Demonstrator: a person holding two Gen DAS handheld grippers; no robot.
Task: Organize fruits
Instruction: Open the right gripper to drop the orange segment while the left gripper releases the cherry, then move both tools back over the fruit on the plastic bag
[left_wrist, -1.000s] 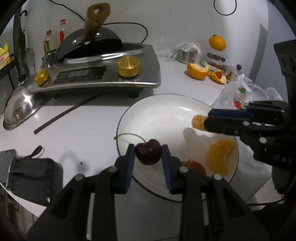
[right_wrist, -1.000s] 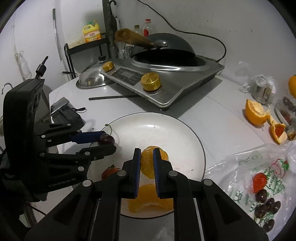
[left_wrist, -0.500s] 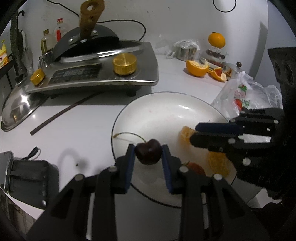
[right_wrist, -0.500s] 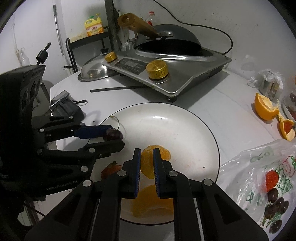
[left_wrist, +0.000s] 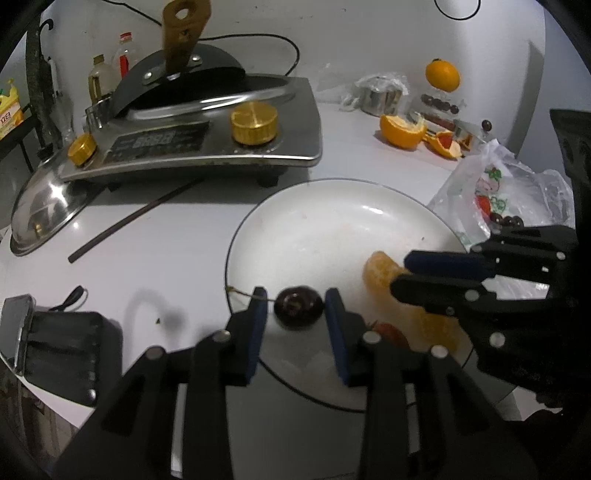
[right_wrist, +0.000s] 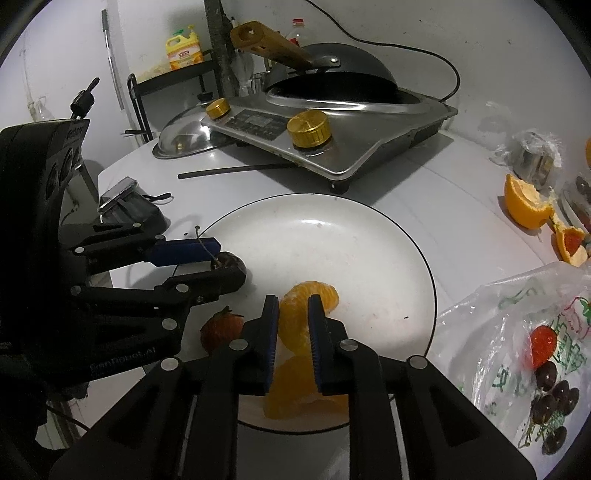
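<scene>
Glossy white plate (left_wrist: 332, 206), shiny metal cooker (left_wrist: 207, 147), perhaps wooden handle (left_wrist: 183, 27)

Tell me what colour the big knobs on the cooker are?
Gold; the knobs show best in the right wrist view.

Dark red cherry (left_wrist: 298, 307) with thin stem, lying at the near-left rim of the white plate (left_wrist: 325, 206). Peeled orange segments (right_wrist: 308, 321), curved, glossy, at the plate's near right. Red strawberry (right_wrist: 221, 328) between them, near edge.
</scene>
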